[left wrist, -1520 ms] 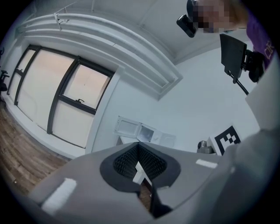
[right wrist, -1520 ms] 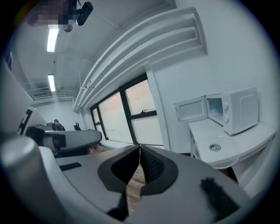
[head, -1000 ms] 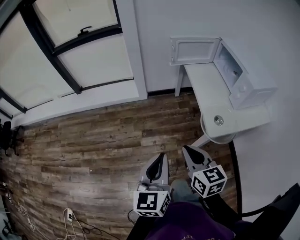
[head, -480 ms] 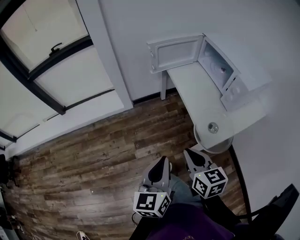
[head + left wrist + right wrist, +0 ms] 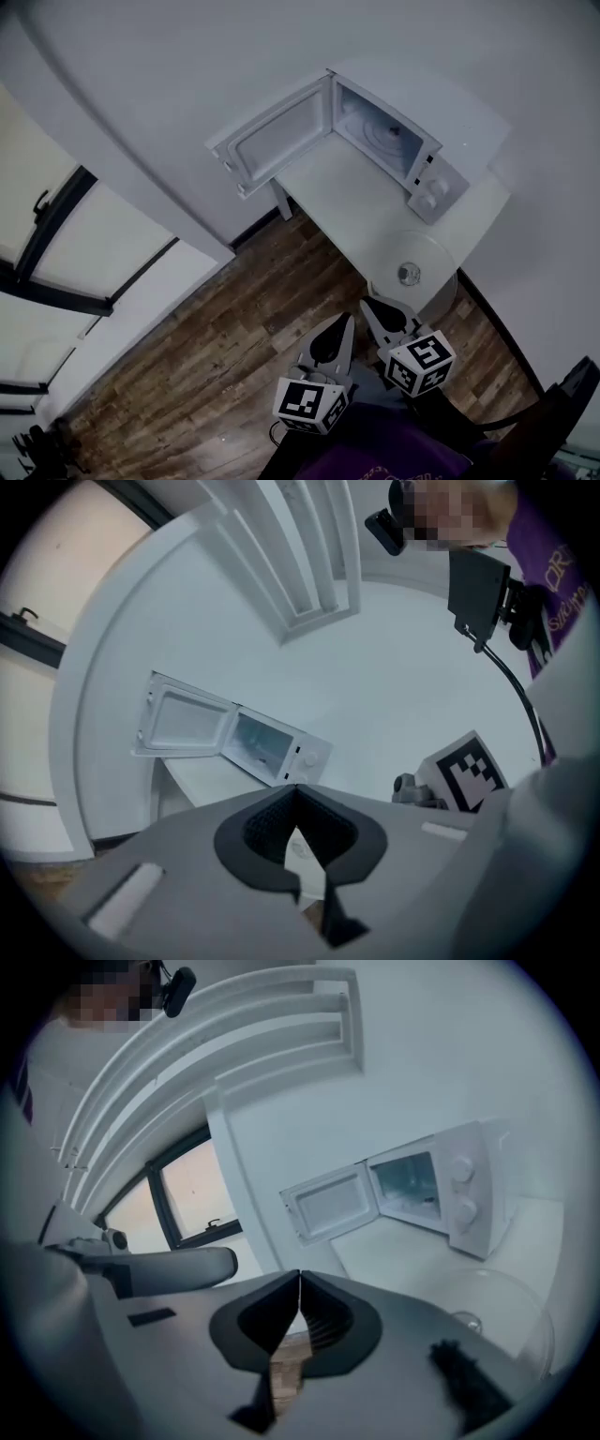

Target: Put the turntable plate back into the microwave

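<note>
The glass turntable plate (image 5: 412, 258) is lying on the near end of the white worktop (image 5: 342, 192), apart from the microwave (image 5: 441, 122), whose door (image 5: 272, 145) is hanging open leftward. The left tool (image 5: 343, 321) and right tool (image 5: 372, 304) are hovering just near of the plate, both closed tight and gripping nothing.

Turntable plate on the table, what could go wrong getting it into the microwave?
The turntable plate is clear glass and seems to overhang the table edge, so a nudge could tip it off. The microwave opening looks tight; a tilted plate could hit its frame.
</note>
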Tool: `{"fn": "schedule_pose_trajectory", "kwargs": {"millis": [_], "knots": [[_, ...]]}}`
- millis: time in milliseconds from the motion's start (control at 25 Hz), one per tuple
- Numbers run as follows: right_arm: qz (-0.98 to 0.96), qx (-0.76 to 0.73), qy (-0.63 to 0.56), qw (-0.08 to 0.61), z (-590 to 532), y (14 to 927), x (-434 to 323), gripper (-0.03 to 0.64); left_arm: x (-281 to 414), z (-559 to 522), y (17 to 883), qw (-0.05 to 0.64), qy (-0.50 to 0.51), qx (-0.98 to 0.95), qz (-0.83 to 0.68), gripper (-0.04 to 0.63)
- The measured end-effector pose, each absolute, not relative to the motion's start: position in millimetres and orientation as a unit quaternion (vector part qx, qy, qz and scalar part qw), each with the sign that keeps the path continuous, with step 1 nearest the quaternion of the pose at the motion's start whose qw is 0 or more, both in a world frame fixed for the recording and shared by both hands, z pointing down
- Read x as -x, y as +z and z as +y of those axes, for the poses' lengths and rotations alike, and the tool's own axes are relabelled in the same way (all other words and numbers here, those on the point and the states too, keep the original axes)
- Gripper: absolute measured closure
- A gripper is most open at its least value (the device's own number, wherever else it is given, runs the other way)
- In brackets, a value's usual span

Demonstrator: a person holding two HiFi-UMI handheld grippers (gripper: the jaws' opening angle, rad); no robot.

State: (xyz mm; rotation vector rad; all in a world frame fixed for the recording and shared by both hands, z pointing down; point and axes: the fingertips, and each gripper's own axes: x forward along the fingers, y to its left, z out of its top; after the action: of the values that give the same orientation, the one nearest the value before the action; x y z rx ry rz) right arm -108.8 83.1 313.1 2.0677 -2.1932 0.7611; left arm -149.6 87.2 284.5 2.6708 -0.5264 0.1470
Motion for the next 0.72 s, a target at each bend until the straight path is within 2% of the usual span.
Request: {"fn": "schedule_pose_trajectory", "kwargs": {"millis": [440,720], "knots": [[-0.580,-0.771,0.263,0.012,115.0,322.9,19.2,0.606,70.2,74.2,300.9,0.253,0.097,-0.962,-0.048,0.592],[-0.470,-0.841,0.265,-0.015,158.3,323.4,1.4,0.606,51.9,94.8,301.8,0.256,0.127,-0.956,0.065,0.592]]}}
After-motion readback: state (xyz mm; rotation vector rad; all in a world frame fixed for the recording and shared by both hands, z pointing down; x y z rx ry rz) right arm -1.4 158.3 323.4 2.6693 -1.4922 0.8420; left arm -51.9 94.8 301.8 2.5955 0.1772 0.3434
